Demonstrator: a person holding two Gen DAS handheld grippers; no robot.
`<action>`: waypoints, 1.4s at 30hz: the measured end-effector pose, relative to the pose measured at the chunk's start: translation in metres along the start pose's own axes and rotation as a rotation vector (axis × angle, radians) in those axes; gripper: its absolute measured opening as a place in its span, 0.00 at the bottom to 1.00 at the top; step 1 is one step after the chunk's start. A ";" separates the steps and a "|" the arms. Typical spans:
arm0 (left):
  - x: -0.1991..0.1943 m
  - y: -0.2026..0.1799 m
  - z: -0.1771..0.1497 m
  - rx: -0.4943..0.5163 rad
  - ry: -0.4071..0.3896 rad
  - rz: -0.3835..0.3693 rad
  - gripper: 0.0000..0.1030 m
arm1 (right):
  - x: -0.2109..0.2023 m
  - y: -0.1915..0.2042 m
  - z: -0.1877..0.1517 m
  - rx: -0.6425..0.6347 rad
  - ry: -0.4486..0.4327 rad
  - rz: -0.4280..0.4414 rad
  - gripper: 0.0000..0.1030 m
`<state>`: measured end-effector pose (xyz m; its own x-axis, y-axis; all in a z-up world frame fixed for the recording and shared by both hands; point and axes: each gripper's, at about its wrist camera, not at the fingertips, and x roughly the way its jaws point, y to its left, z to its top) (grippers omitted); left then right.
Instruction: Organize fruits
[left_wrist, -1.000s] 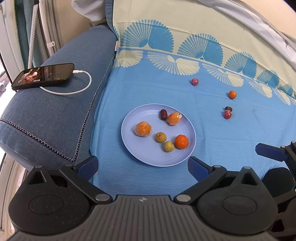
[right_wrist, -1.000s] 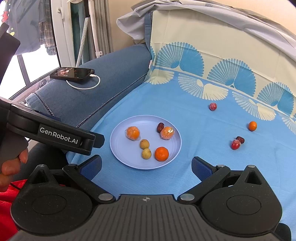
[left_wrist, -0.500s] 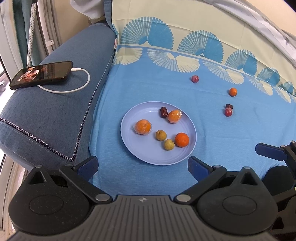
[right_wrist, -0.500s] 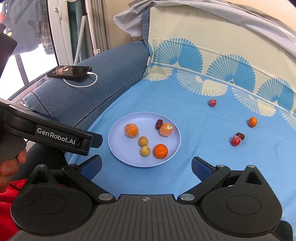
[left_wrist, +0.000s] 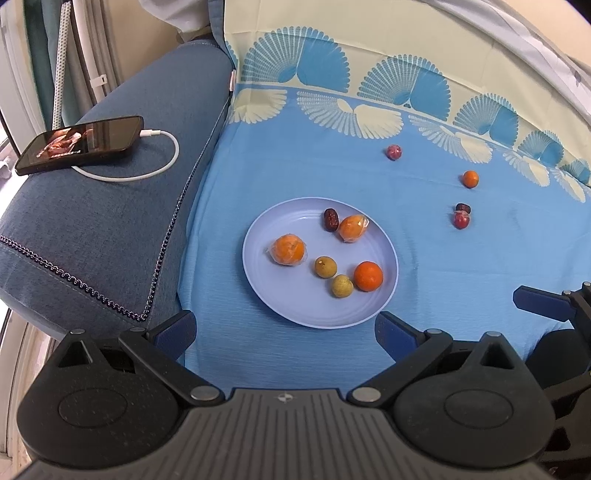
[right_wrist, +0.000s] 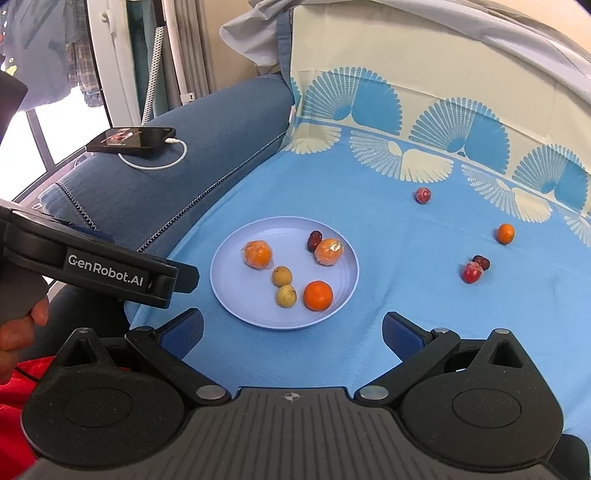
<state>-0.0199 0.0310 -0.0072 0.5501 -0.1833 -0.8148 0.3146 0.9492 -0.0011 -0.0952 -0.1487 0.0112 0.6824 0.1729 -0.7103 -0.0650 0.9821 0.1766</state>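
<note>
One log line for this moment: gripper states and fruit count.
left gripper: open | right gripper: open | plate: six fruits | cloth: four loose

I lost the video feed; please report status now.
Left gripper, right gripper open, empty. Round lilac plate holds six fruits; four loose on blue cloth. Nothing blocking.

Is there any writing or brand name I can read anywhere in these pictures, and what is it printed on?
"GenRobot.AI": white letters on the side of the left gripper, seen from the right wrist view.
The phone on the sofa arm shows a lit picture with a line of text under it, too small and blurred to read.
Nothing readable on the plate, the fruit or the cloth.
</note>
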 end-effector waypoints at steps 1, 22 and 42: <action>0.001 0.000 0.000 0.000 0.002 0.000 1.00 | 0.001 -0.001 0.000 0.003 0.001 -0.001 0.99; 0.017 -0.010 0.020 0.008 0.025 -0.003 1.00 | 0.011 -0.031 -0.001 0.089 -0.011 -0.075 0.99; 0.106 -0.099 0.120 0.123 0.049 -0.039 1.00 | 0.067 -0.183 -0.005 0.392 -0.056 -0.355 0.99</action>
<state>0.1001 -0.1128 -0.0242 0.4984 -0.2039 -0.8426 0.4289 0.9026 0.0353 -0.0417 -0.3164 -0.0723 0.6513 -0.1800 -0.7372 0.4468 0.8762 0.1807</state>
